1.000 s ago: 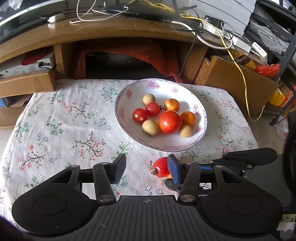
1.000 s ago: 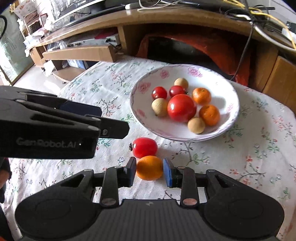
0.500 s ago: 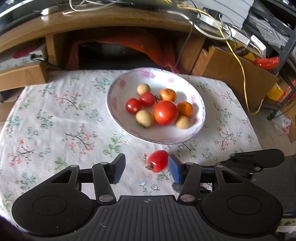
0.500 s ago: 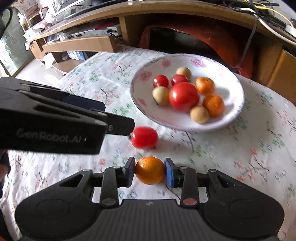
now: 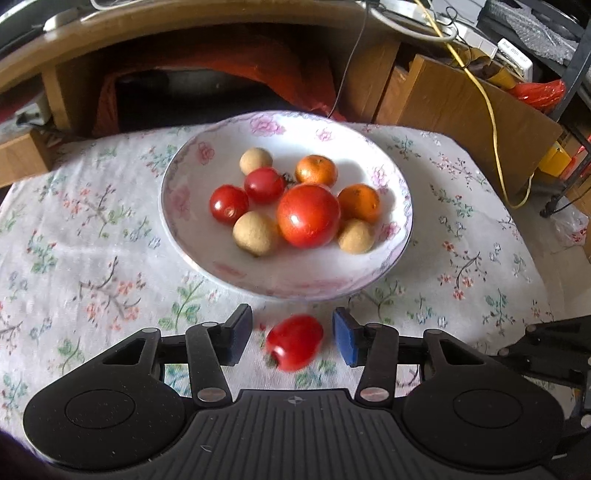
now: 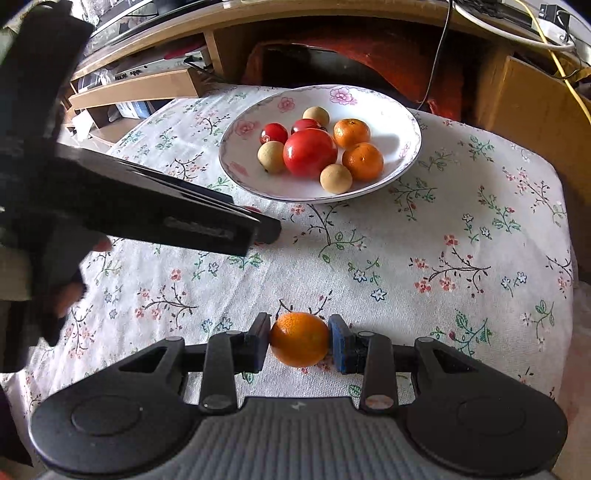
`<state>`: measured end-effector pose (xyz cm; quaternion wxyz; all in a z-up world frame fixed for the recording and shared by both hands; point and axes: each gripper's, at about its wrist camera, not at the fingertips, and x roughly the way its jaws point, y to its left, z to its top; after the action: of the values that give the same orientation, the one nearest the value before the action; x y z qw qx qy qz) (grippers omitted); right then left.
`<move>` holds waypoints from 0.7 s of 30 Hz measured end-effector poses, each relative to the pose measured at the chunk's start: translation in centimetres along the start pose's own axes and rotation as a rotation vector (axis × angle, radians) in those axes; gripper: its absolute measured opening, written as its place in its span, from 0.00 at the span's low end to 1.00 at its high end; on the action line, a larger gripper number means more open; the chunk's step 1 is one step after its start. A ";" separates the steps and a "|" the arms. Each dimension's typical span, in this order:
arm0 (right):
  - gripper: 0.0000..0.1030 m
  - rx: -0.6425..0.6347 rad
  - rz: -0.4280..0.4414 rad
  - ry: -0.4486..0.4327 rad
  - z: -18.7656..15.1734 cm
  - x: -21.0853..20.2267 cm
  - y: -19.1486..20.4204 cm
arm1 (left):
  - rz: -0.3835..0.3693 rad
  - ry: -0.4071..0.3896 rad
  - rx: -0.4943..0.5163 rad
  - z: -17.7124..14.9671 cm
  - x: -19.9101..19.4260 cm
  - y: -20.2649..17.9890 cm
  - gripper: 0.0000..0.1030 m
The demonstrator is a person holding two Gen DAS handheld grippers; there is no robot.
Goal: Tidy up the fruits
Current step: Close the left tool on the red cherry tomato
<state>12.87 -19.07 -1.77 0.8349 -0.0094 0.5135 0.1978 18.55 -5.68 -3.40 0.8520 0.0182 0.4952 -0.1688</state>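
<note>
A white flowered bowl (image 5: 192,243) (image 6: 402,118) on the floral tablecloth holds a big tomato (image 5: 308,215), small tomatoes, two tangerines and three tan longans. A small red tomato (image 5: 293,341) lies on the cloth just in front of the bowl. My left gripper (image 5: 291,338) is open with its pads either side of this tomato, not touching it. My right gripper (image 6: 298,339) is shut on an orange tangerine (image 6: 299,338) and holds it above the cloth, nearer than the bowl. The left gripper's body (image 6: 147,206) hides most of the loose tomato in the right wrist view.
A wooden desk (image 5: 184,33) with cables stands behind the table. Cardboard boxes (image 5: 472,110) stand at the back right. The table's right edge (image 6: 569,258) drops to the floor. The right gripper's finger (image 5: 554,354) shows at the lower right of the left wrist view.
The left gripper has moved forward and right, so the loose tomato now sits between its open pads. The right gripper has lifted the tangerine and drawn back from the bowl.
</note>
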 end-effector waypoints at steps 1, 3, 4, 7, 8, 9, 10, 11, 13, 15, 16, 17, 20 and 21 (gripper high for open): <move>0.33 0.003 0.001 0.000 0.0 0.0 -0.1 | -0.006 -0.001 -0.002 0.1 0.2 -0.1 0.52; 0.33 0.007 0.000 0.000 0.1 0.0 -0.2 | 0.004 -0.001 0.013 0.1 0.2 -0.5 0.49; 0.33 0.009 0.001 0.000 0.1 0.1 -0.3 | 0.013 0.003 0.030 -0.1 0.2 -0.7 0.46; 0.33 0.011 -0.010 -0.001 0.2 0.0 -0.5 | 0.007 0.017 0.029 -0.6 -0.2 -0.6 0.41; 0.33 0.009 -0.016 0.000 0.3 0.1 -0.5 | 0.005 0.022 0.029 -0.8 -0.3 -0.5 0.39; 0.33 0.009 -0.020 -0.001 0.3 0.1 -0.4 | 0.009 0.023 0.031 -0.9 -0.4 -0.5 0.37; 0.33 0.009 -0.022 -0.001 0.3 0.1 -0.4 | 0.013 0.023 0.030 -0.9 -0.5 -0.5 0.37; 0.33 0.007 -0.024 0.000 0.2 0.1 -0.3 | 0.016 0.022 0.027 -1.0 -0.5 -0.4 0.37; 0.33 0.000 -0.031 0.000 0.1 0.1 -0.1 | 0.019 0.019 0.030 -1.1 -0.5 -0.5 0.37; 0.33 -0.003 -0.033 0.001 0.0 0.1 0.0 | 0.018 0.022 0.035 -1.1 -0.6 -0.6 0.36; 0.33 -0.003 -0.033 0.001 0.0 0.1 0.0 | 0.017 0.023 0.035 -1.1 -0.7 -0.6 0.36; 0.33 -0.001 -0.033 0.002 0.1 0.1 0.0 | 0.015 0.025 0.035 -1.2 -0.8 -0.6 0.36; 0.33 -0.002 -0.041 -0.001 0.3 0.1 -0.1 | 0.009 0.037 0.035 -1.7 -1.4 -0.5 0.36; 0.33 -0.003 -0.042 -0.003 0.3 0.0 -0.1 | 0.008 0.043 0.037 -2.0 -1.8 -0.3 0.36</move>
<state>13.17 -19.06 -1.66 0.8396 -0.0211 0.5119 0.1807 15.92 -5.11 -2.85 0.8414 0.0395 0.5102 -0.1738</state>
